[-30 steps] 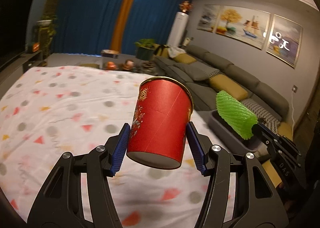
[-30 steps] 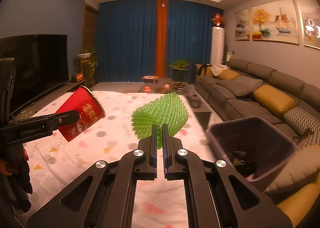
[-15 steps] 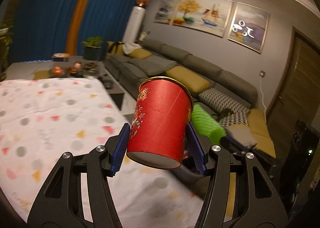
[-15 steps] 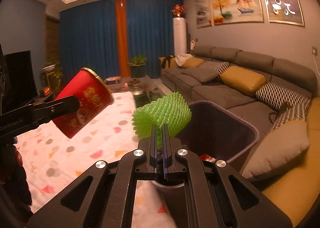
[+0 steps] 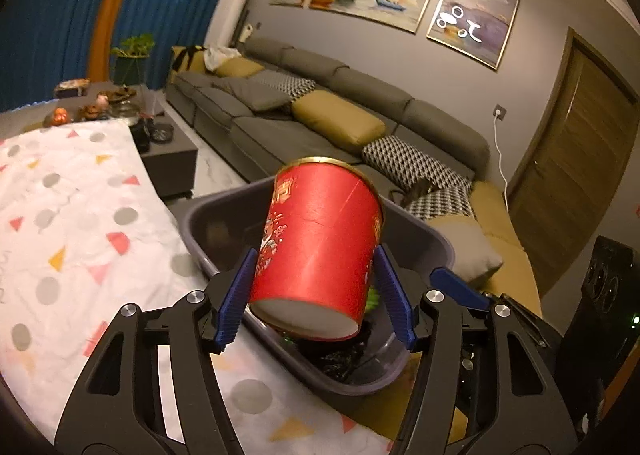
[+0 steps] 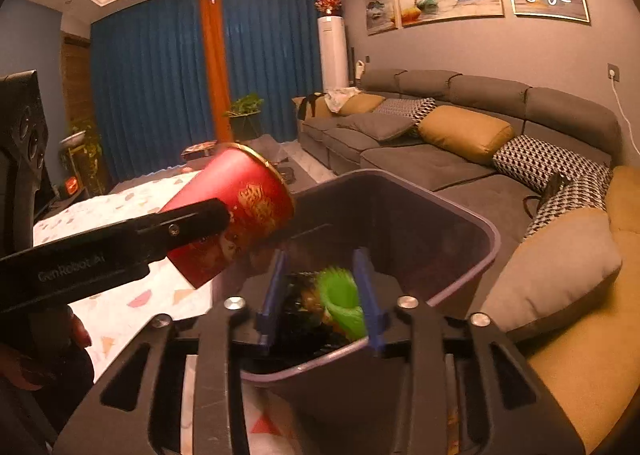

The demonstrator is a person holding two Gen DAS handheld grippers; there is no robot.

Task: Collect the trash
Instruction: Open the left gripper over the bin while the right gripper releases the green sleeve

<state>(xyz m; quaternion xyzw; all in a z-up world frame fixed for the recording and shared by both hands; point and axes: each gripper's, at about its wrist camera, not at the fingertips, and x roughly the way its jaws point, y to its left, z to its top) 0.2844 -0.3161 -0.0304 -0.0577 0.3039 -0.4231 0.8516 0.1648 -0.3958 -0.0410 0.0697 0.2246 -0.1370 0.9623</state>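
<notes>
A red paper cup [image 5: 320, 251] sits tilted between the blue pads of my left gripper [image 5: 316, 251], which grips it while its jaws are just opening, above the dark purple bin [image 5: 432, 233]. In the right wrist view the cup [image 6: 244, 207] and the left gripper's black finger [image 6: 120, 243] hang at the bin's left rim. My right gripper [image 6: 320, 253] is over the bin [image 6: 476, 225] with its jaws opening. A blurred green foam net [image 6: 340, 295] lies loose between its fingers, down among dark trash. A sliver of the green net [image 5: 374, 297] also shows behind the cup.
A table with a white patterned cloth [image 5: 72, 223] borders the bin on the left. The grey sofa with cushions [image 6: 460, 135] runs along the right wall. A low dark table [image 5: 168, 159] stands behind, a black speaker [image 5: 604, 295] at right. A person's hand [image 6: 36, 359] holds the left gripper.
Both grippers swung right from above the table to above the bin. The right jaws went from shut on the green net to apart, and the net dropped. The cup stays in the left jaws.
</notes>
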